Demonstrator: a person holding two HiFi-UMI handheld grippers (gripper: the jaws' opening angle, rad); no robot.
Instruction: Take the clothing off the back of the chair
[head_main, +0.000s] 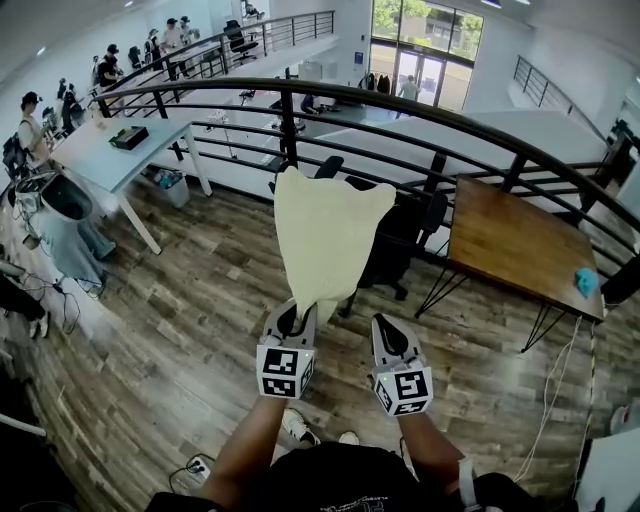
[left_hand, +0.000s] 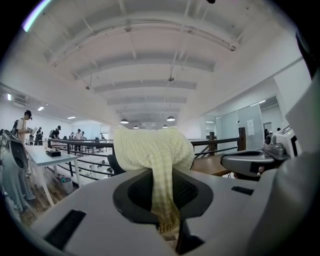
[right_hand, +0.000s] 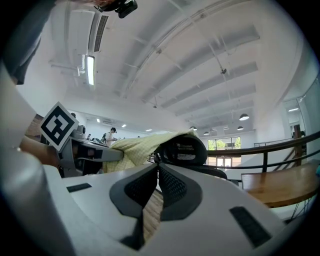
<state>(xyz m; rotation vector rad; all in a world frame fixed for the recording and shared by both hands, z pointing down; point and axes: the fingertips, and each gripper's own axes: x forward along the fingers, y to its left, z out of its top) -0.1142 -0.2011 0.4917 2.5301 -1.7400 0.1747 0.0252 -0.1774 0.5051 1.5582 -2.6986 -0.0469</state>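
Note:
A pale yellow garment (head_main: 325, 240) hangs stretched from the back of a black office chair (head_main: 400, 240) toward me. My left gripper (head_main: 297, 312) is shut on its lower end. In the left gripper view the cloth (left_hand: 150, 147) runs down between the pads of that gripper (left_hand: 162, 182). My right gripper (head_main: 385, 322) sits just right of the left one, jaws shut, apart from the cloth in the head view. The right gripper view shows its tips (right_hand: 157, 167) meeting, with the garment (right_hand: 130, 147) draped over the chair's headrest (right_hand: 182, 147) beyond.
A black curved railing (head_main: 420, 110) runs behind the chair. A wooden table (head_main: 515, 245) stands to the right with a small blue object (head_main: 586, 282) on it. A white table (head_main: 120, 150) and a grey bin (head_main: 65, 210) are at the left. People stand far off.

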